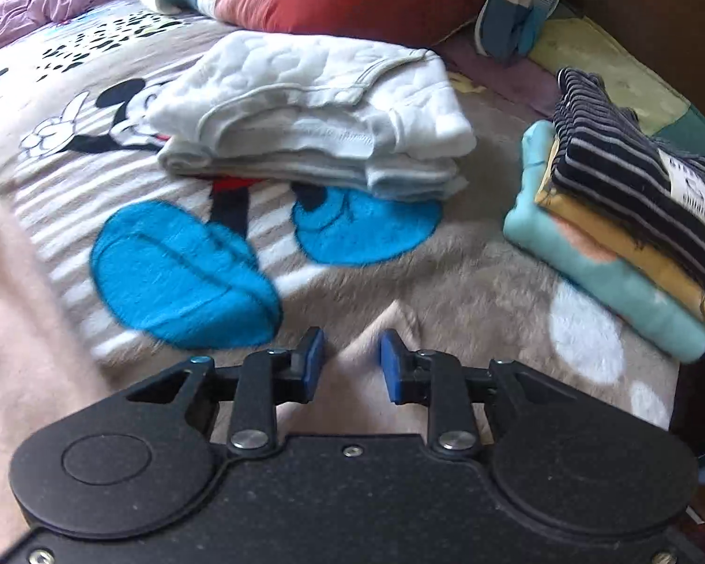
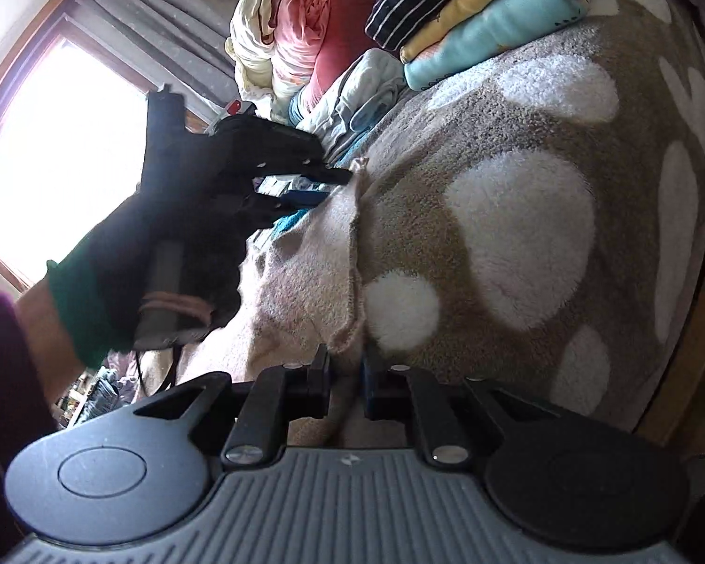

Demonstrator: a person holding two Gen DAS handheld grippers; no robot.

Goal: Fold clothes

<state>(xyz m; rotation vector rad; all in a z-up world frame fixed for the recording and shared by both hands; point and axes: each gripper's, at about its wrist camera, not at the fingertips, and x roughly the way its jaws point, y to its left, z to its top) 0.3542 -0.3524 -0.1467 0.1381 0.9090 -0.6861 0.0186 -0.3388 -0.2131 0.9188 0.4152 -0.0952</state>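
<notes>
Cartoon blanket (image 1: 399,282), two folded stacks (three garments (image 1: 634,254) right), both grippers (image 1: 351,362) (image 2: 345,376) pinching pink garment (image 2: 305,282).

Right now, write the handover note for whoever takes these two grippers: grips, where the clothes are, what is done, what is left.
Left gripper: closed on an edge of the pink garment, holding that corner up off the bed.
Right gripper: closed on the same garment's near edge.
Pink garment: spread between the two grippers on the patterned blanket, not yet folded.
Done: a white stack and a striped-topped stack lie folded on the blanket, apart from each other.
Left: fold the pink garment and set it down. The bunched fabrics at the back may also need folding; I cannot tell.
</notes>
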